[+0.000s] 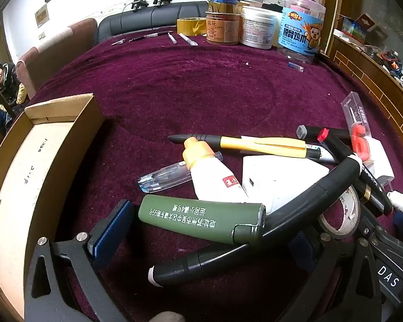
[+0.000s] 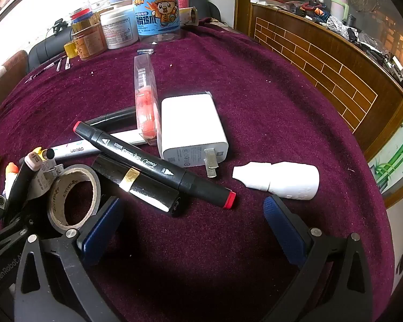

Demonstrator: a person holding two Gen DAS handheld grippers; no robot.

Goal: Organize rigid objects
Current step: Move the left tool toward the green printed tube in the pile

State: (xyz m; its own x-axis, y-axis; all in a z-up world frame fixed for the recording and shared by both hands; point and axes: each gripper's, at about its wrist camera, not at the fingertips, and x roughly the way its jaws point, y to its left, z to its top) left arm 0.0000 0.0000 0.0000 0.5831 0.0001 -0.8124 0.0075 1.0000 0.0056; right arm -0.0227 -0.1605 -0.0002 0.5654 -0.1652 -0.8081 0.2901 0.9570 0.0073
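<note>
A pile of rigid items lies on the purple cloth [image 1: 201,94]. My left gripper [image 1: 215,228] is open, its left pad [image 1: 112,230] beside a green case [image 1: 201,220]. A black marker [image 1: 255,230] crosses the case and hides the right finger. Beyond lie a white glue bottle [image 1: 209,171], a yellow pen [image 1: 255,145] and a clear cap [image 1: 164,179]. My right gripper [image 2: 193,220] is open over bare cloth, just short of a red-tipped black marker [image 2: 153,161]. A white charger [image 2: 192,128], a small white bottle [image 2: 279,179] and a tape roll [image 2: 72,196] surround it.
An open cardboard box [image 1: 40,147] stands at the left. Jars and tubs [image 1: 255,26] line the far edge, with a few thin pens [image 1: 153,37] laid flat. A wooden partition [image 2: 322,61] borders the table on the right. A person [image 1: 2,80] sits far left.
</note>
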